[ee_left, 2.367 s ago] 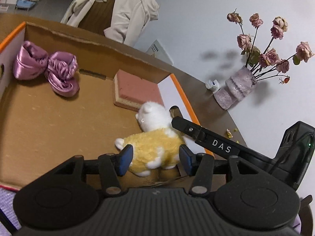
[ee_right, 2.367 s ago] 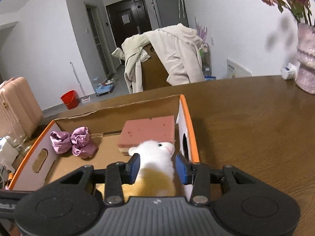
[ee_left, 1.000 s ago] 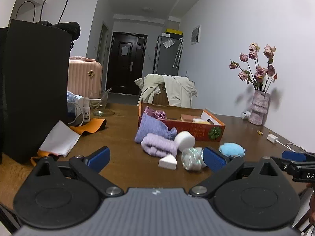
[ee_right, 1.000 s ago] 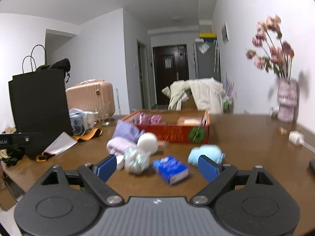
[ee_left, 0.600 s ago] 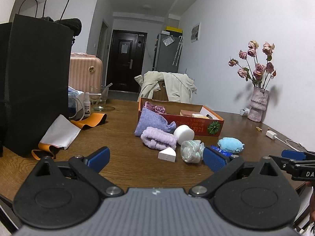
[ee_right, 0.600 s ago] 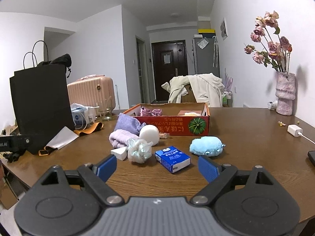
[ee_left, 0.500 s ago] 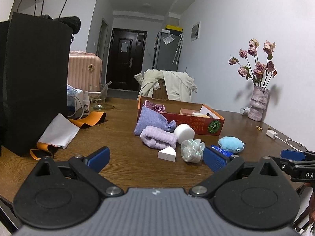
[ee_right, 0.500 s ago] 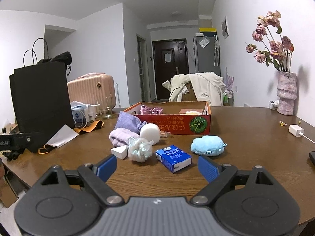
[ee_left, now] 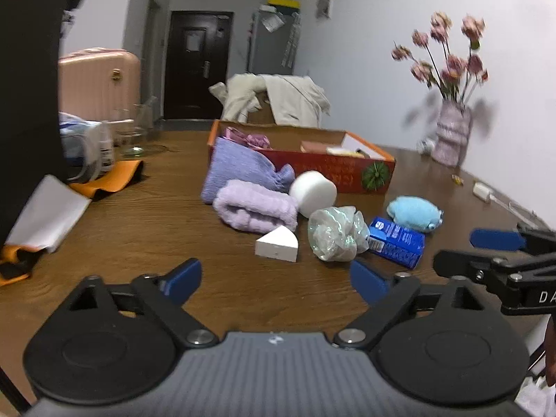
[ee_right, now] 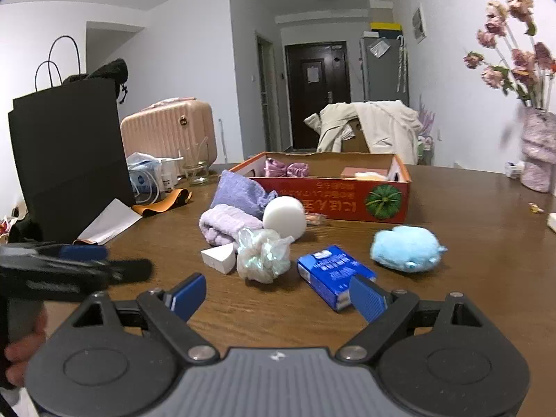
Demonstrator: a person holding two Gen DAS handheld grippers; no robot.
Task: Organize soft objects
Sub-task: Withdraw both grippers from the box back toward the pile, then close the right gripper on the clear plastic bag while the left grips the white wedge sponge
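- Left tongs and right tongs — both spread wide, empty, above the worktop.
- Soft objects (blue plush, lilac towel) lie just before the red box.

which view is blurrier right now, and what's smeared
Left wrist: heavier blur; the pink dried flowers and pale ribbed vase ghost. Right wrist: sharper, though the fluffy blue plush toy is soft and the left gripper smears at the frame edge.
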